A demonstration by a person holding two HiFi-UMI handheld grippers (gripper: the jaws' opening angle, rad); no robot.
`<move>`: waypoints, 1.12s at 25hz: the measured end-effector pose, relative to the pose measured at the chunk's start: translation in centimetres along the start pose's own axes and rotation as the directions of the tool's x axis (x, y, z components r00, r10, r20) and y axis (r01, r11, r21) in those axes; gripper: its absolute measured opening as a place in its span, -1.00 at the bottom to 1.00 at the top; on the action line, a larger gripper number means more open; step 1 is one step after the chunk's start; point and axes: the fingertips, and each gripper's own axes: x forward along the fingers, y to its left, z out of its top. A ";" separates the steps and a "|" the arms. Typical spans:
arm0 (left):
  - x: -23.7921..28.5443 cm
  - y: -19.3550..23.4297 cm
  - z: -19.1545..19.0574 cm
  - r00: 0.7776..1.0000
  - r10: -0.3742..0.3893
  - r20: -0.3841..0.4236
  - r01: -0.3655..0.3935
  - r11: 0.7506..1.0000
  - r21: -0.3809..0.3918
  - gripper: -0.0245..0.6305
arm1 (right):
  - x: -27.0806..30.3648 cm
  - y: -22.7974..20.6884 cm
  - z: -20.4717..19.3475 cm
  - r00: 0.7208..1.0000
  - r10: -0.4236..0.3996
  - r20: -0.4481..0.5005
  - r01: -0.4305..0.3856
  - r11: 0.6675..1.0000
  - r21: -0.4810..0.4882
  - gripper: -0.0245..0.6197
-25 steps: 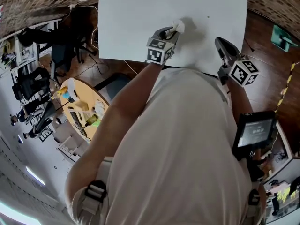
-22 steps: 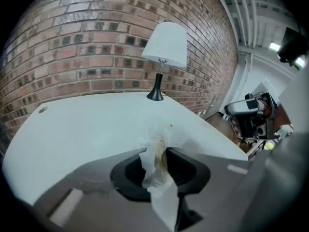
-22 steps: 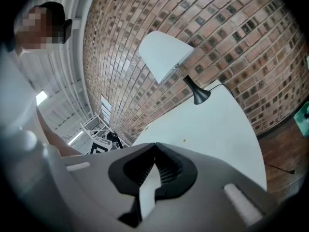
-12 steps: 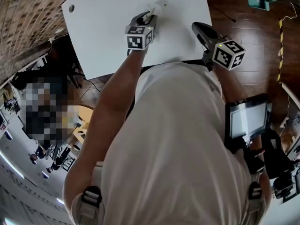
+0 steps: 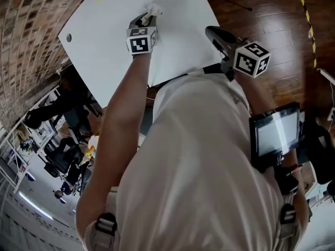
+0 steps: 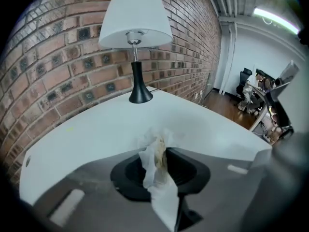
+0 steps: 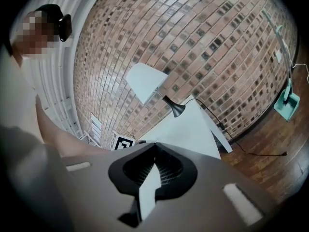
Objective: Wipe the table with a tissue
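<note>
- Gripping the tissue (image 5: 155,8), the left claw (image 5: 146,18) is clamped on a crumpled, yellow-stained wad that sticks out past its tips.
- The claw angles down, and the wad's tip is at the surface of the white tabletop (image 5: 104,35).
- A white-shaded lamp (image 6: 135,33) stands beyond it, beside the brick wall (image 6: 48,71).
- The right claw (image 5: 212,33) hangs over the tabletop's right edge, jaws together, nothing between them.
</note>
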 end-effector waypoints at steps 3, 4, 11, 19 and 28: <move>0.2 -0.4 0.1 1.000 0.008 -0.011 -0.007 0.998 0.065 -0.66 | -0.7 -0.6 -0.1 1.000 -0.013 0.008 0.013 1.000 0.011 -0.90; 0.3 -0.6 0.1 1.000 0.006 -0.014 -0.005 0.996 0.094 -0.66 | -0.9 -0.8 -0.1 1.000 -0.019 0.010 0.019 1.000 0.014 -0.90; 0.8 -3.0 0.2 0.996 -0.072 -0.054 0.083 0.965 0.247 -0.67 | -1.0 -1.0 -0.5 1.000 -0.023 0.006 0.023 1.000 0.019 -0.90; -0.2 -8.2 -0.9 0.977 -0.191 -0.099 0.210 0.948 0.241 -0.67 | -0.7 -0.6 -0.5 1.000 -0.017 0.002 0.017 1.000 0.001 -0.90; -3.8 -6.5 -1.0 0.975 -0.220 0.017 0.218 0.972 0.086 -0.64 | -1.3 -0.6 1.1 0.998 -0.037 0.058 0.037 0.999 -0.007 -0.90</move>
